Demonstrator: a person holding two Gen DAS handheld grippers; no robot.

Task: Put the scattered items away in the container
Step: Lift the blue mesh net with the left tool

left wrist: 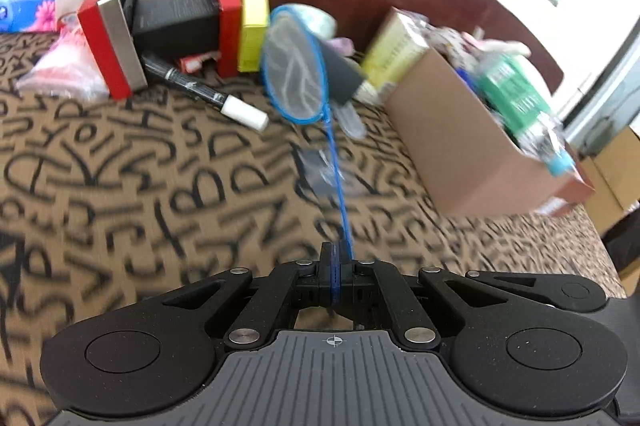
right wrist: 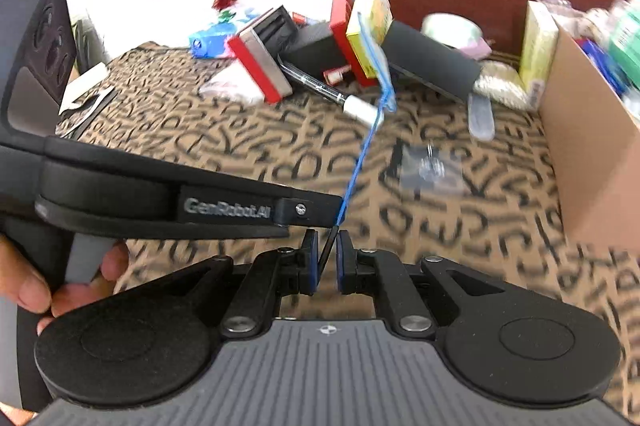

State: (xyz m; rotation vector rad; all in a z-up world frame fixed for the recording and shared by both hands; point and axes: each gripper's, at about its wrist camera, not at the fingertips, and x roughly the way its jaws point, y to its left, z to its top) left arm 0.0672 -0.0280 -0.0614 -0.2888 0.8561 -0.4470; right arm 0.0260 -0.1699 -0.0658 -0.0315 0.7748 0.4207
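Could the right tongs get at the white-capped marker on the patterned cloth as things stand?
Probably not directly. The right tongs are open, but the blue net's handle, gripped by the left tongs, runs between them and across the line to the marker. Otherwise the cloth ahead lies open.

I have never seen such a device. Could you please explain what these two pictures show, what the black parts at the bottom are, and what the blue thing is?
Each picture comes from a camera mounted on a hand-held gripper, a tool with two fingers that a person squeezes; no robot arm is here. The black parts at the bottom are the gripper itself.

The left camera shows the left gripper shut on the thin handle of a small blue net, which sticks out forward. The right camera shows the right gripper, its fingers slightly apart around the handle's dark end, while the left gripper enters from the side, held by a hand.

On the patterned cloth lie red boxes, a marker and other small items. The cardboard box, already holding things, is the container.
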